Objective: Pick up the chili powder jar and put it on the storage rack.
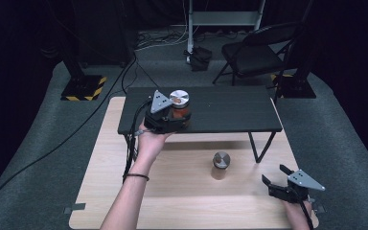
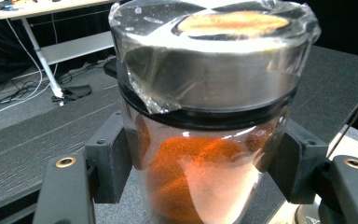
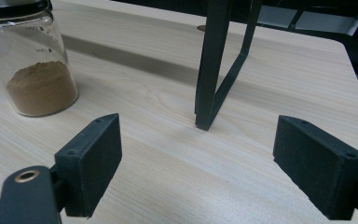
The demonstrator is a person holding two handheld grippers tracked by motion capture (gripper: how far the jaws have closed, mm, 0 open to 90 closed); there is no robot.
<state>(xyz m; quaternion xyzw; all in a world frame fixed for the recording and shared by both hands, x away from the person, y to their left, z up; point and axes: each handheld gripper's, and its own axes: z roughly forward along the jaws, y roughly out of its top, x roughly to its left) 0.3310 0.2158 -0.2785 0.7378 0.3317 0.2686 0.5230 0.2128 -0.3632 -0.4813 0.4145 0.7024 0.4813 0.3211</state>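
left gripper [image 1: 172, 116] clamped on orange-powder jar [image 2: 205, 140] at black shelf [image 1: 230, 112] left end, jar probably resting on it, right gripper [image 3: 198, 163] jaws wide over wooden table [image 3: 168, 177], brown-powder jar [image 1: 221, 165] near

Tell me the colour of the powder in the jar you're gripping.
Orange-red powder, clearest in the left gripper view.

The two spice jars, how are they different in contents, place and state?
The orange-powder jar stands on the black shelf; the brown-powder jar stands lower, on the wooden table. The left gripper is shut on the orange-powder jar; the brown-powder jar stands free. Both are glass with silver lids.
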